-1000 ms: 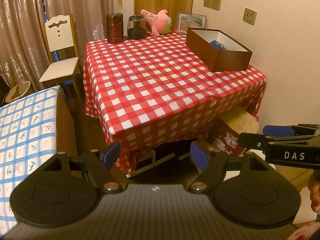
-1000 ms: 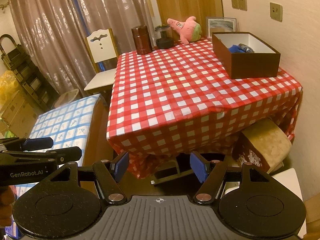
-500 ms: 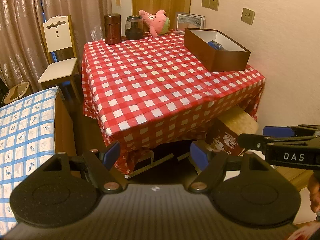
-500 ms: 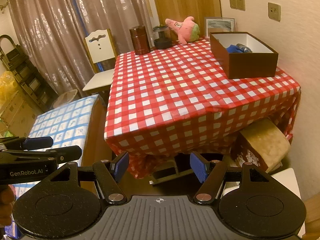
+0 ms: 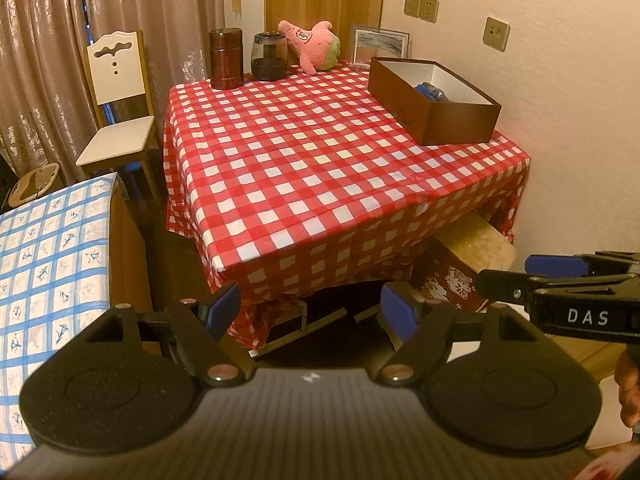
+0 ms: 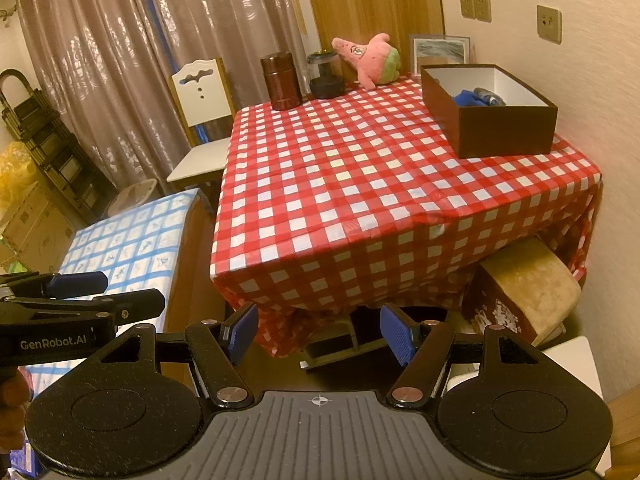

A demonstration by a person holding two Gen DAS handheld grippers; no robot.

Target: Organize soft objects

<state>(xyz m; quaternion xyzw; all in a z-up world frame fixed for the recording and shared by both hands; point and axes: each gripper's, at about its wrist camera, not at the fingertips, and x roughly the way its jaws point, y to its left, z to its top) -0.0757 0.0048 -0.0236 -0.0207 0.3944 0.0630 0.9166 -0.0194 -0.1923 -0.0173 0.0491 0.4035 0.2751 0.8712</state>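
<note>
From the left wrist, the left claw (image 5: pixel 310 312) hangs released and empty before the tabletop (image 5: pixel 320 168); the pink plush toy (image 5: pixel 312 46) lies at its far edge. From the right wrist, the right claw (image 6: pixel 320 334) is likewise released, well apart from the brown box (image 6: pixel 504 128).

The wide middle of the red-checked table (image 6: pixel 360 184) is lying bare, giving open passage. A brown canister (image 6: pixel 281 81), a dark jar (image 6: pixel 326 75) and a pink plush (image 6: pixel 370 60) are lining the far edge, while an open brown box (image 6: pixel 490 110) is blocking the wall side
</note>
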